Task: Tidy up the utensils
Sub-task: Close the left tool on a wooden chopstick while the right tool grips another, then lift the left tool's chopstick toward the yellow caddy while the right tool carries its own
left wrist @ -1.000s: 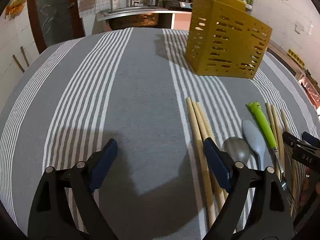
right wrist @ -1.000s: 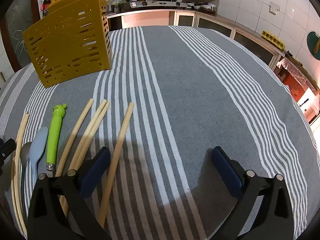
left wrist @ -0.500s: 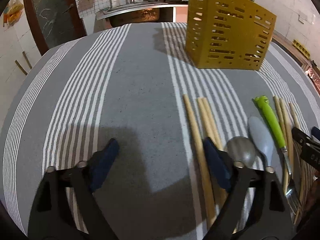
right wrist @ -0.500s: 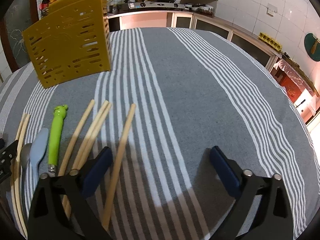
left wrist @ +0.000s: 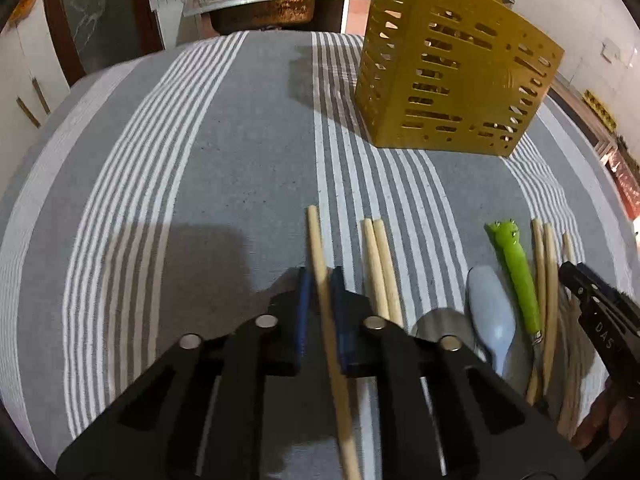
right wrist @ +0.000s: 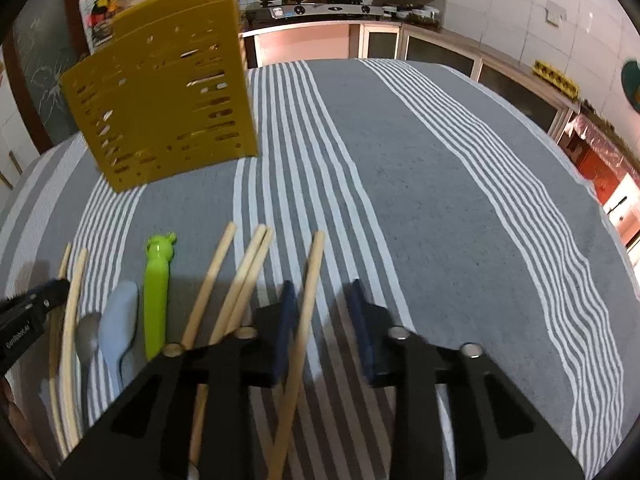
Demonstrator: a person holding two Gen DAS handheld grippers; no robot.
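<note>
On the striped grey tablecloth [left wrist: 248, 152], both tongs have just narrowed: the left gripper [left wrist: 321, 304] now pinches one chopstick [left wrist: 316, 240], the right gripper [right wrist: 322, 312] half-closed around another chopstick [right wrist: 310, 280], the yellow holder [left wrist: 452, 84] waiting far behind.

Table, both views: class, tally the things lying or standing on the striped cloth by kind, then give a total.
chopsticks: 7 (3 left of the spoons, 4 right of the fork)
spoons: 2
fork: 1
holder: 1
Total: 11
</note>
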